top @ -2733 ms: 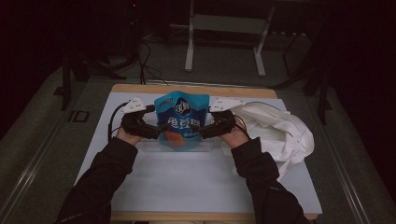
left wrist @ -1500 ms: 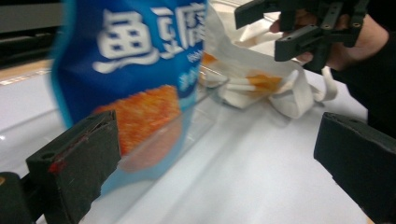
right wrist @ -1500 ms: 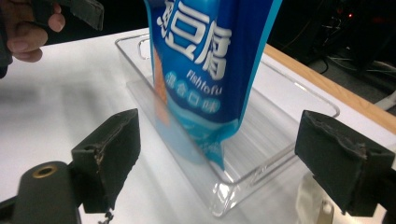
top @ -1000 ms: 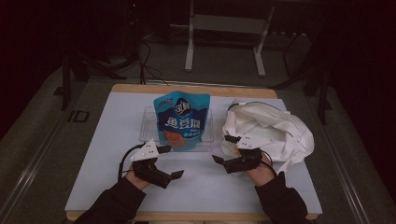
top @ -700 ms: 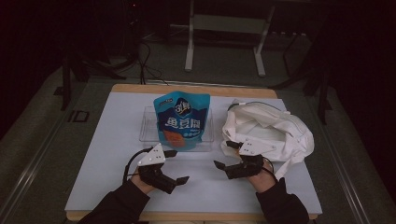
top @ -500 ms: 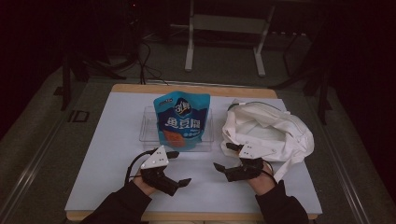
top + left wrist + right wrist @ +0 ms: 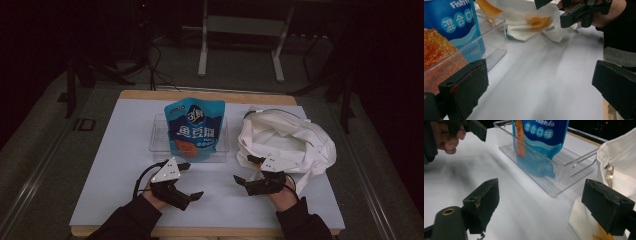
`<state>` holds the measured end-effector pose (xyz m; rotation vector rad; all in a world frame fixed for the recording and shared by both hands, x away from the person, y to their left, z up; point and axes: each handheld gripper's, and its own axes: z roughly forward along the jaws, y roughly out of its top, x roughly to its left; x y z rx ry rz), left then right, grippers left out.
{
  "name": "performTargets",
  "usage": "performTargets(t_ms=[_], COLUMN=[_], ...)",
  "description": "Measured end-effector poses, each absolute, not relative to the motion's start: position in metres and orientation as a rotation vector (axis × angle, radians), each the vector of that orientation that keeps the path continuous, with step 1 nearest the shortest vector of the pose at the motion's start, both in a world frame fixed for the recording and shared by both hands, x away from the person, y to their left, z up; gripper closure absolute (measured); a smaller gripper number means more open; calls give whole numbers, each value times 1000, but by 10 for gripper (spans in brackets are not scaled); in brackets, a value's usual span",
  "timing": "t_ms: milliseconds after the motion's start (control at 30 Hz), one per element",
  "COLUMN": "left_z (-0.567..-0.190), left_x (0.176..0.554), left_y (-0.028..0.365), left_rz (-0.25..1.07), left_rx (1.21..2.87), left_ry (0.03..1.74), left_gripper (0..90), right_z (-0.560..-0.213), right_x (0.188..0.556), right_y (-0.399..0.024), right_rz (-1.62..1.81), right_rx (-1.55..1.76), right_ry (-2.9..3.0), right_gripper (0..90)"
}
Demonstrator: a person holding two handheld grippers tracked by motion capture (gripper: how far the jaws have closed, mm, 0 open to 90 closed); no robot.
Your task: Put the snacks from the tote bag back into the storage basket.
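Pouch (image 7: 194, 129): the blue snack pouch stands upright in the clear bin (image 7: 157, 139), leaning toward its back wall, near the middle of the table's far edge
Bin: sits flat on the white table (image 7: 110, 165); nothing else lies in it that you can see
Bag (image 7: 290, 140): the white cloth bag lies crumpled by the right edge, just beside the bin but apart from it
Left gripper (image 7: 187, 181): you hold it low near the front edge, left of centre, jaws wide apart and empty; its own view has the bin's near corner just past the left jaw
Right gripper (image 7: 246, 169): you hold it near the front edge, right of centre, jaws spread with nothing between them, just in front of the bag's near fold
Done, as it looks: the pouch is seated in the bin and both your grippers are clear of it
Left, as it looks: little or nothing for the pouch; whether the bag holds more items to move you cannot tell, since its inside is hidden
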<state>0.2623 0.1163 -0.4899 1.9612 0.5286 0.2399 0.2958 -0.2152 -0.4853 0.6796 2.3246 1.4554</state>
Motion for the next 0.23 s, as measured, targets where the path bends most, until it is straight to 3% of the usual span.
performTargets(t_ms=[233], left_z=[-492], left_x=[262], left_y=[116], left_rz=[235], left_rx=[1973], left_ry=[521], left_gripper=[9], right_z=[-487], right_x=[298], right_y=[-216], right_rz=[1459], right_rx=[683], right_ry=[2329], right_gripper=[147])
